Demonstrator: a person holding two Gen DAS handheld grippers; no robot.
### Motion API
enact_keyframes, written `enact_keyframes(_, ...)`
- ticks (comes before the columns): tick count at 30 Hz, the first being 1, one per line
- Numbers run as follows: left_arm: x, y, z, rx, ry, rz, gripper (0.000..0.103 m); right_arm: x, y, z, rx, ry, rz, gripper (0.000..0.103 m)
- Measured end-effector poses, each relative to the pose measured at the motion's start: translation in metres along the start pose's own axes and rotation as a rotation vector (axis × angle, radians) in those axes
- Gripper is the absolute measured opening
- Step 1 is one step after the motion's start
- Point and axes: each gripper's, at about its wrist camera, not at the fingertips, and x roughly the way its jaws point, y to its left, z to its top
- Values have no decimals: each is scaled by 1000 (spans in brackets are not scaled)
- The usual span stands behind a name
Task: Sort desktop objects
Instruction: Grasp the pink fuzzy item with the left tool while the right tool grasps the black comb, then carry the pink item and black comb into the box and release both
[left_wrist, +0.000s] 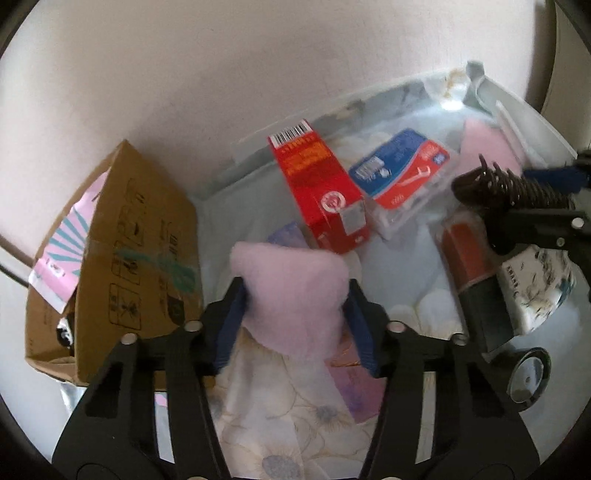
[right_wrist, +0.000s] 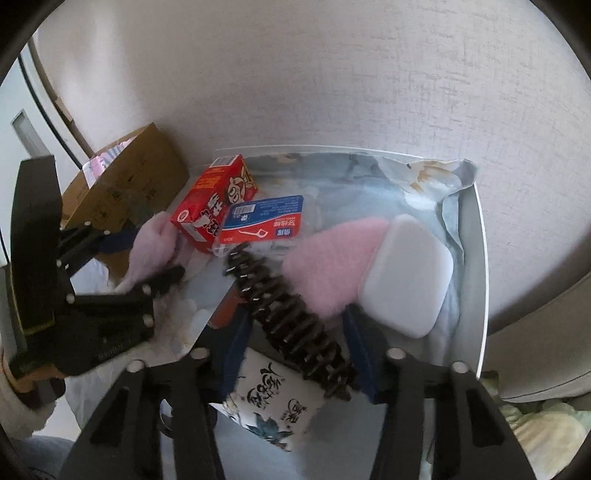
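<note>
Step in hand: pickup; both grippers are down in the clutter on the cloth-covered worktop (right_wrist: 436, 192), each at its own item.
Left gripper (left_wrist: 291, 295): its blue pads press on a pale pink fluffy cloth (left_wrist: 291, 280), which bulges out ahead of the fingertips.
Right gripper (right_wrist: 295, 332): a dark spiral hair clip (right_wrist: 291, 317) lies slantwise between the jaws; I cannot tell whether the pads bear on it.
Ahead of the left gripper: a red carton (left_wrist: 321, 188), and a blue-and-red floss pick pack (left_wrist: 402, 173) just right of it.
Left of the left gripper: an open cardboard box (left_wrist: 125, 251), probably the sorting bin.
Beside the right gripper: a pink sponge (right_wrist: 332, 262) touching a white soap case (right_wrist: 406, 277), and a printed tissue pack (right_wrist: 277, 406) under the clip.
Next move: lift the cloth clear of the carton, then carry it leftward to the box; the clip needs a firm grip first, as its coils could roll.
</note>
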Motion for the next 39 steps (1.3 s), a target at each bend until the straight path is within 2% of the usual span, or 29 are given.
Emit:
enact_keyframes(3,-7,6,0,-5,-29,-4,35,-9,2,-2,-4,-18,-8,27)
enact_keyframes(5,-9,7,0,2,-33,-6,32,-14,2,-3,10,-32,10,25)
enact_keyframes(9,-16,11,-1,2,-47,-15,27,-22,7,1,18,-56,10,24)
enact_keyframes(15,-39,17,3,13,-98,-35,27,-36,6,4,45,-79,9,24)
enact_keyframes(20,-69,24,18,-4,-136,-73,27,-53,10,10,73,-109,12,24)
enact_keyframes(28,-117,73,34,-98,-172,-111,27,-101,37,39,78,-170,0,24)
enact_keyframes(39,-154,167,25,-162,-214,-105,27,-119,122,100,-35,-209,14,24)
